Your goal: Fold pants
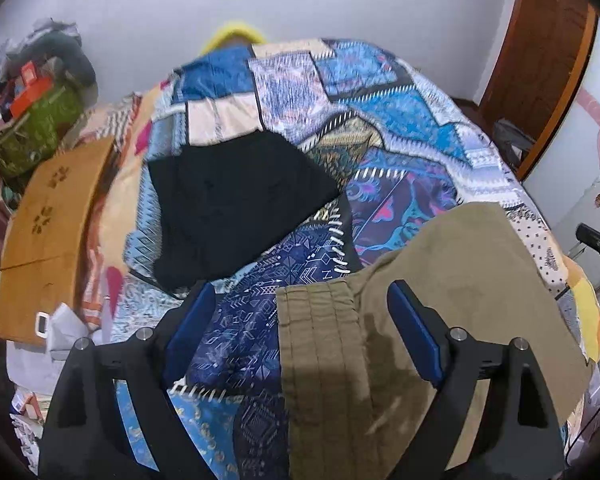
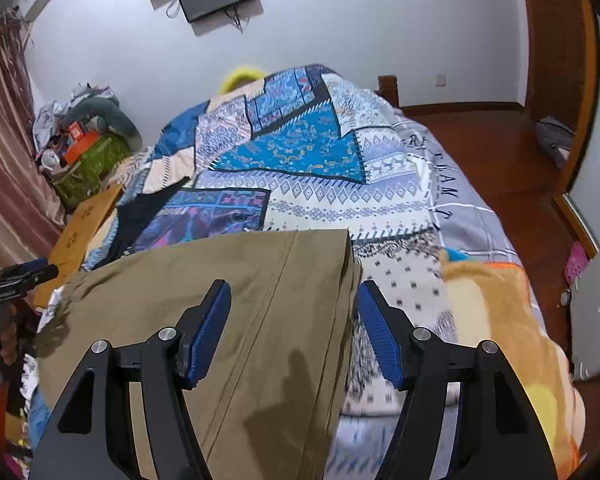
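Both grippers, left (image 1: 300,332) and right (image 2: 294,330), hung released, fingers apart over khaki pants (image 2: 260,304) folded on the bed (image 2: 380,200); fold looked done, next likely regrasp to tidy.

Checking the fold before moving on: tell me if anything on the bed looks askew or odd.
The khaki pants lie folded flat on the patchwork bedspread, edges fairly straight. The black garment beyond them sits skewed, at an angle to the pants. Nothing looks spilled or damaged.
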`<state>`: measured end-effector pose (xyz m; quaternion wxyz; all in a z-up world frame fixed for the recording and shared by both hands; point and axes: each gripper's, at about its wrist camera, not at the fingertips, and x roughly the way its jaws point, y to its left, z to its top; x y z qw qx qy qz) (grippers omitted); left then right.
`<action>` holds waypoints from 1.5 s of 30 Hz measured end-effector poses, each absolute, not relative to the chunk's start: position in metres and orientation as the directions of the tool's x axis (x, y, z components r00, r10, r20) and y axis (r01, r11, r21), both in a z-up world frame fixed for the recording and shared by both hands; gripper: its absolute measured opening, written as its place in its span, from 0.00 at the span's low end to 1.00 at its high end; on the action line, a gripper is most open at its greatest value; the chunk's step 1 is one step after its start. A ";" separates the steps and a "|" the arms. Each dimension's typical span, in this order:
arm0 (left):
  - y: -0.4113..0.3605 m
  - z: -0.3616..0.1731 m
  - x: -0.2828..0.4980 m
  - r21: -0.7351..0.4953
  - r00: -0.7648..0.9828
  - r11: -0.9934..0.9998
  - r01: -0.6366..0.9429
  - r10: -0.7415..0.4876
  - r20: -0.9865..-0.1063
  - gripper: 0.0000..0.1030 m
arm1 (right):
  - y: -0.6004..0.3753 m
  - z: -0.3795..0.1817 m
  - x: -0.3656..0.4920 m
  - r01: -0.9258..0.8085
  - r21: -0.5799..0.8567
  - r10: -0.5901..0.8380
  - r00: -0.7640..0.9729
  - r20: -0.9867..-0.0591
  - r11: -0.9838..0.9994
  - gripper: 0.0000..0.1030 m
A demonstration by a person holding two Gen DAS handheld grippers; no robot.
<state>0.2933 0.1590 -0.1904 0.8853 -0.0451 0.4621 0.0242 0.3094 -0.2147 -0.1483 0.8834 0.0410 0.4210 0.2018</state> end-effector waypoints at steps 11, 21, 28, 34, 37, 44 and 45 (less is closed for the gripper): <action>0.171 -0.239 0.322 -0.098 0.495 0.990 -0.102 -0.034 -0.868 0.90 | -0.201 -0.227 0.407 -0.249 0.338 0.416 0.412 -0.811 0.907 0.60; 0.175 -0.248 0.322 -0.063 0.526 0.990 -0.128 0.014 -0.851 0.93 | -0.183 -0.262 0.431 -0.315 0.190 0.305 0.371 -0.877 0.930 0.17; 0.177 -0.253 0.318 0.002 0.538 0.977 -0.212 0.118 -0.835 0.93 | -0.180 -0.268 0.428 -0.321 0.105 0.233 0.391 -0.890 0.941 0.11; 0.183 -0.246 0.319 -0.030 0.509 0.976 -0.215 0.085 -0.857 0.93 | -0.168 -0.248 0.426 -0.361 0.002 0.155 0.396 -0.905 0.932 0.13; 0.176 -0.226 0.312 0.016 0.533 0.978 -0.210 0.128 -0.836 0.92 | -0.162 -0.217 0.419 -0.395 0.012 0.205 0.451 -0.869 0.919 0.14; 0.146 -0.179 0.309 0.056 0.632 0.993 -0.101 0.107 -0.767 0.93 | -0.130 -0.156 0.385 -0.495 0.130 0.395 0.479 -0.784 0.859 0.43; 0.142 -0.176 0.310 0.028 0.636 0.996 -0.080 0.073 -0.768 0.96 | -0.119 -0.152 0.382 -0.518 0.148 0.421 0.462 -0.780 0.843 0.51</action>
